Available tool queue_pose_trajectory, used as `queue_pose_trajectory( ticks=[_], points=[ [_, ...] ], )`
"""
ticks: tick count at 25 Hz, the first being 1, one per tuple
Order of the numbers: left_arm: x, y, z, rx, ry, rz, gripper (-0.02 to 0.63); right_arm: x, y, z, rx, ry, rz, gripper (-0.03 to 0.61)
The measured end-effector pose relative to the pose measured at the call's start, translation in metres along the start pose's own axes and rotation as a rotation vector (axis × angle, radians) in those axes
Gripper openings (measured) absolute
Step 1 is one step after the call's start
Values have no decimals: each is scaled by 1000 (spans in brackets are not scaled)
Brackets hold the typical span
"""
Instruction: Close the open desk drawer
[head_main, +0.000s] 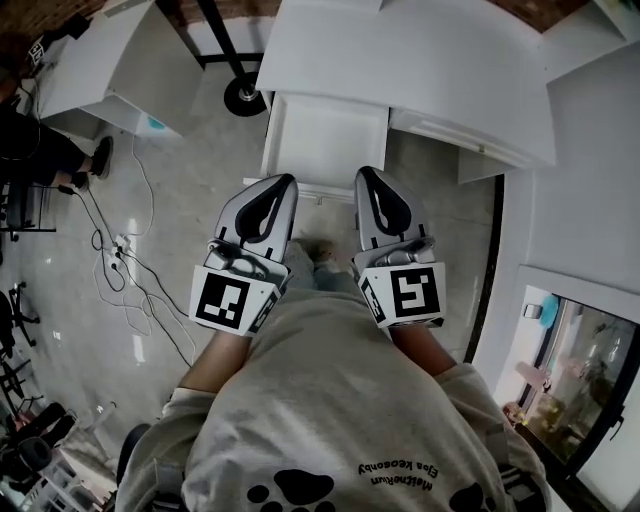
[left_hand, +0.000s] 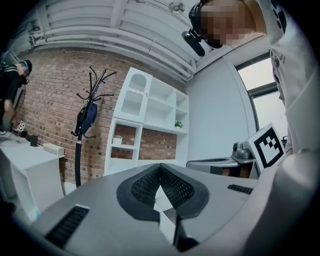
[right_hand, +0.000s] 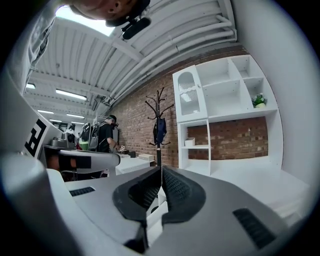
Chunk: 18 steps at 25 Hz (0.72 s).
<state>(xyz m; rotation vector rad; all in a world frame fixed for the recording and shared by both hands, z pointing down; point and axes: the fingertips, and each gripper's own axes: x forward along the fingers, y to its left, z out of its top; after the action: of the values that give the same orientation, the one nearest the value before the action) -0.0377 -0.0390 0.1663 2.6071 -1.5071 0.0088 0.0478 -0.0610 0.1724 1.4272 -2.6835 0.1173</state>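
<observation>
Soft, even indoor light fills all three views; the white desk (head_main: 400, 60) in the head view is nearly washed out. Ceiling strip lights (right_hand: 65, 93) glow in the right gripper view, and the window (left_hand: 260, 95) in the left gripper view is blown out. Both gripper views bend toward black corners, with the left gripper (left_hand: 160, 166) and right gripper (right_hand: 161, 171) slightly soft near the lens.
</observation>
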Motion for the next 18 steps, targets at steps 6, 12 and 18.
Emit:
queue_pose_trajectory(
  ticks=[6, 12, 18],
  points=[
    [15, 11, 6, 29, -21, -62, 18, 10, 3, -4, -37, 14, -21, 32],
    [28, 18, -15, 9, 4, -129, 18, 26, 5, -16, -34, 7, -30, 32],
    [39, 18, -47, 47, 26, -204, 18, 42, 4, -42, -36, -9, -51, 32]
  ],
)
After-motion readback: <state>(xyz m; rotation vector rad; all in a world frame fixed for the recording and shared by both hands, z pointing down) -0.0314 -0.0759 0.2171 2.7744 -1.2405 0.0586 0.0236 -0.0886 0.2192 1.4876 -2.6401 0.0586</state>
